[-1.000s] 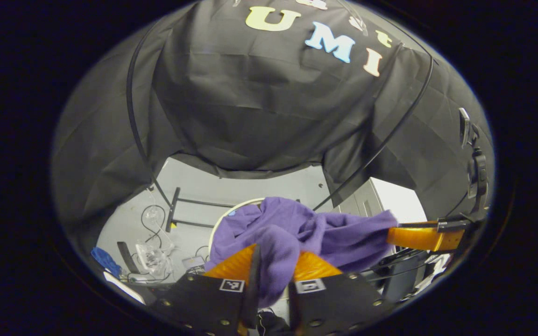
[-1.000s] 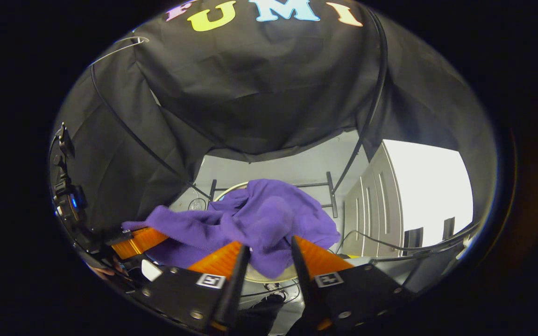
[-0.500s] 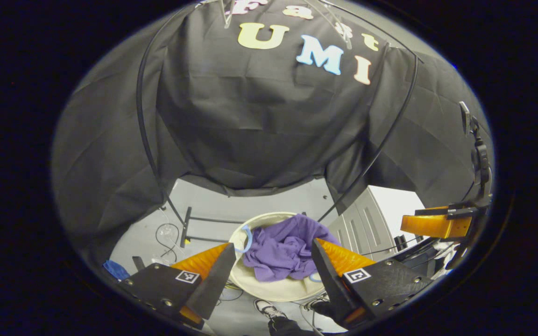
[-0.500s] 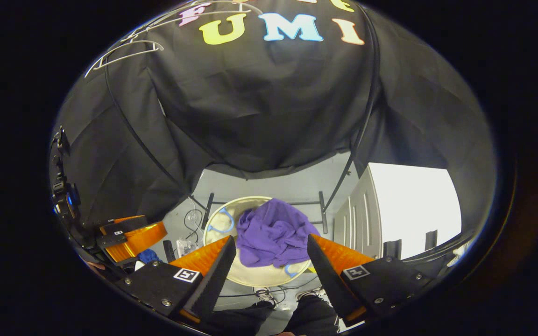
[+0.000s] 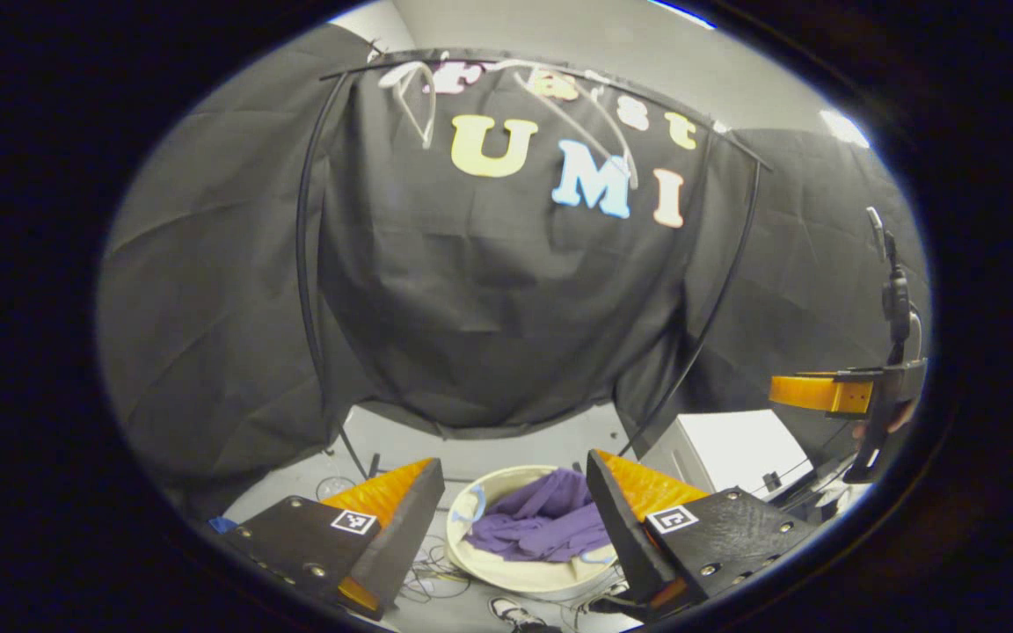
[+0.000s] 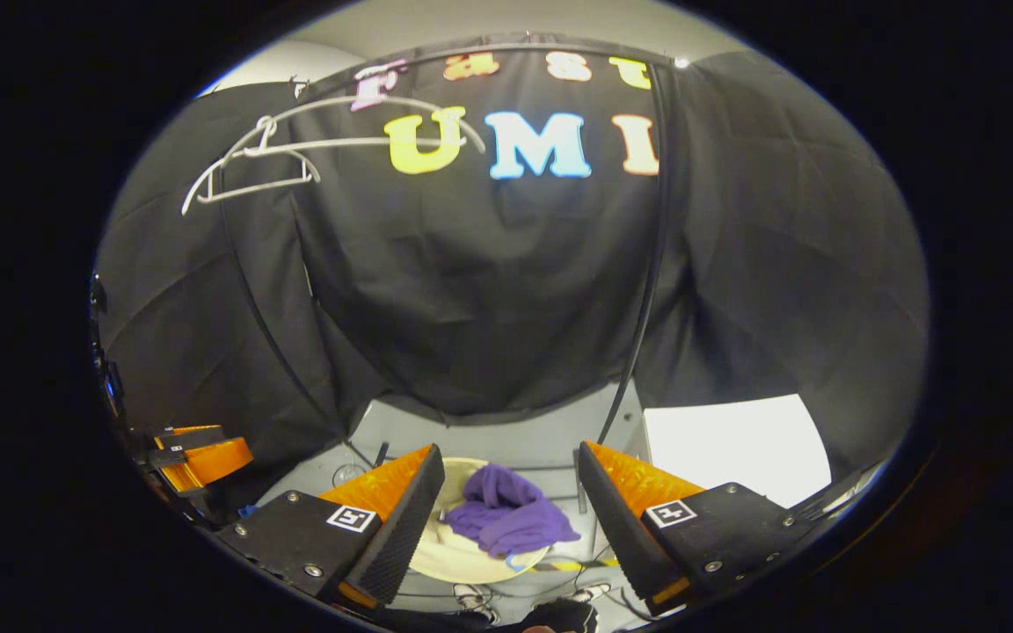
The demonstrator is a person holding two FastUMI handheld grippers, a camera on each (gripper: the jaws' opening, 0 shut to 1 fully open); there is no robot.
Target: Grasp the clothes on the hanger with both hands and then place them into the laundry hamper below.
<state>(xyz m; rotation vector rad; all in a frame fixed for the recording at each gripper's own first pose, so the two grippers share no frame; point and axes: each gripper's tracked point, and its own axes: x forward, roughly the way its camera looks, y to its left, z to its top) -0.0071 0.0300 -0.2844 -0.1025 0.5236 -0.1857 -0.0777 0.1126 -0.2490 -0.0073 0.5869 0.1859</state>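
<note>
A purple garment (image 5: 543,526) lies crumpled inside the round cream laundry hamper (image 5: 506,573) on the floor. In the right gripper view the same purple garment (image 6: 506,514) drapes over the hamper (image 6: 440,554) rim. My left gripper (image 5: 515,519) is open, high above the hamper, with nothing between its fingers. My right gripper (image 6: 511,514) is open too and holds nothing. Bare white hangers (image 5: 599,119) hang on the rail up high; one white hanger (image 6: 251,163) shows at the upper left in the right gripper view. The right gripper (image 5: 827,393) shows far right, the left gripper (image 6: 199,457) far left.
A black curved rack frame (image 5: 306,264) stands before the booth's cloth wall. A white cabinet (image 5: 735,453) sits right of the hamper. Cables (image 5: 432,580) lie on the grey floor by the hamper. A person's shoes (image 5: 511,611) show at the bottom.
Both grippers let go of the purple garment, which dropped into the hamper. Both then opened wide and rose, so the hamper looks smaller and the hangers come into view.
</note>
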